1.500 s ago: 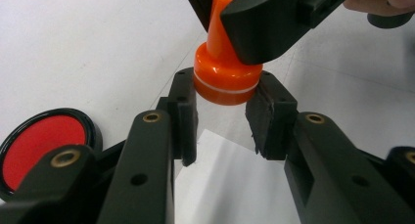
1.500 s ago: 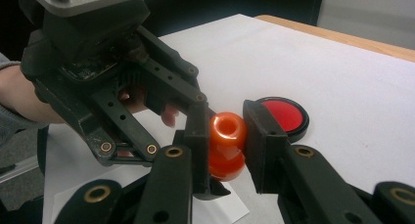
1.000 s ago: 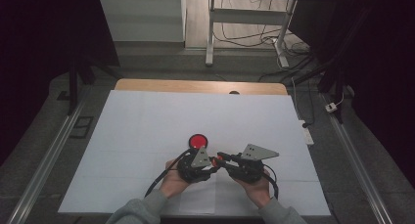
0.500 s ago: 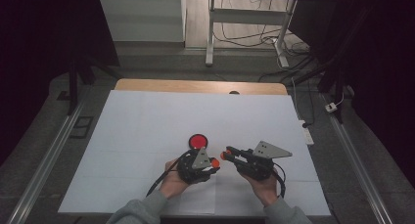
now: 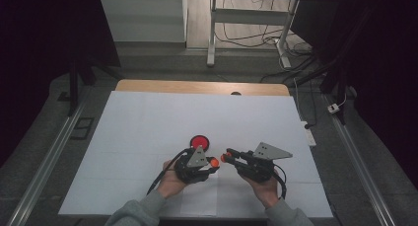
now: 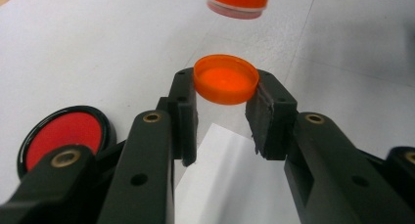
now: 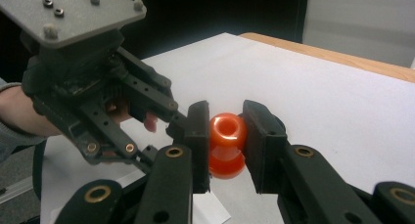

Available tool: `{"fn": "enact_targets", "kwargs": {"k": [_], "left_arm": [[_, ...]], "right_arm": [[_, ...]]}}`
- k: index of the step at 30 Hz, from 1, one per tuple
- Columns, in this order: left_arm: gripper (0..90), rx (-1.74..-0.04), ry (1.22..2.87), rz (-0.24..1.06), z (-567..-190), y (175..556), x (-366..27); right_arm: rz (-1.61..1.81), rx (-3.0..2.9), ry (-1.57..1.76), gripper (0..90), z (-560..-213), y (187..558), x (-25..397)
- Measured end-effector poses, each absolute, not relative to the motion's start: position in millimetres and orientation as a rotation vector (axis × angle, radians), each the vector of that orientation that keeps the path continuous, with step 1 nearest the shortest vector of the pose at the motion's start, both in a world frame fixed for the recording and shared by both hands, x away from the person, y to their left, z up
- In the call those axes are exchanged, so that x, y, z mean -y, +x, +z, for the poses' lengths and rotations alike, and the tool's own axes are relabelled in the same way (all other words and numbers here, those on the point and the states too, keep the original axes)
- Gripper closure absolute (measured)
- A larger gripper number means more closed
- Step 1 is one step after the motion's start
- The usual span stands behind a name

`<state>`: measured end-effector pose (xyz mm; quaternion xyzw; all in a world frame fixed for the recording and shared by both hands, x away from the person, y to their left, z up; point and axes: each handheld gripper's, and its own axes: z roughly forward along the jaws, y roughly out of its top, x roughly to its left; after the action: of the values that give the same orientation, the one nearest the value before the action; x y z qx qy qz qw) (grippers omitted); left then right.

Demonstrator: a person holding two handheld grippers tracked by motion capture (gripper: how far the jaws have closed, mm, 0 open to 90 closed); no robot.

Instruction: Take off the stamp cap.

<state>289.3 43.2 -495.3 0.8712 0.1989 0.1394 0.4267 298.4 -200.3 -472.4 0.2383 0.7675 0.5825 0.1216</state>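
Note:
My left gripper (image 6: 222, 87) is shut on a small orange cap (image 6: 226, 79), which it holds hollow side up just above the white table. In the high view the left gripper (image 5: 212, 163) points right. My right gripper (image 7: 226, 121) is shut on a small orange bottle (image 7: 226, 143) with its open neck showing. In the high view the right gripper (image 5: 226, 158) points left at the cap, with a small gap between them. From the left gripper view the bottle (image 6: 238, 1) hangs just beyond the cap. The left gripper (image 7: 98, 87) shows close by in the right gripper view.
A round red disc with a black rim (image 5: 200, 142) lies on the white table sheet (image 5: 148, 122) just behind the left gripper. It also shows as the red disc (image 6: 63, 133) left of the jaws. A white paper slip (image 6: 215, 185) lies under both grippers.
The two grippers' tips were together a second ago; now they have drawn slightly apart, the cap with the left and the bottle with the right. The right gripper shifted a little to the right.

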Motion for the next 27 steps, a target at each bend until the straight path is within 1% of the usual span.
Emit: {"fn": "enact_targets", "kwargs": {"k": [27], "left_arm": [[65.2,-0.533,2.152,0.351,-488,292,-67]], "right_arm": [[1.691,-2.239,0.698,72.6,-473,300,202]]}}
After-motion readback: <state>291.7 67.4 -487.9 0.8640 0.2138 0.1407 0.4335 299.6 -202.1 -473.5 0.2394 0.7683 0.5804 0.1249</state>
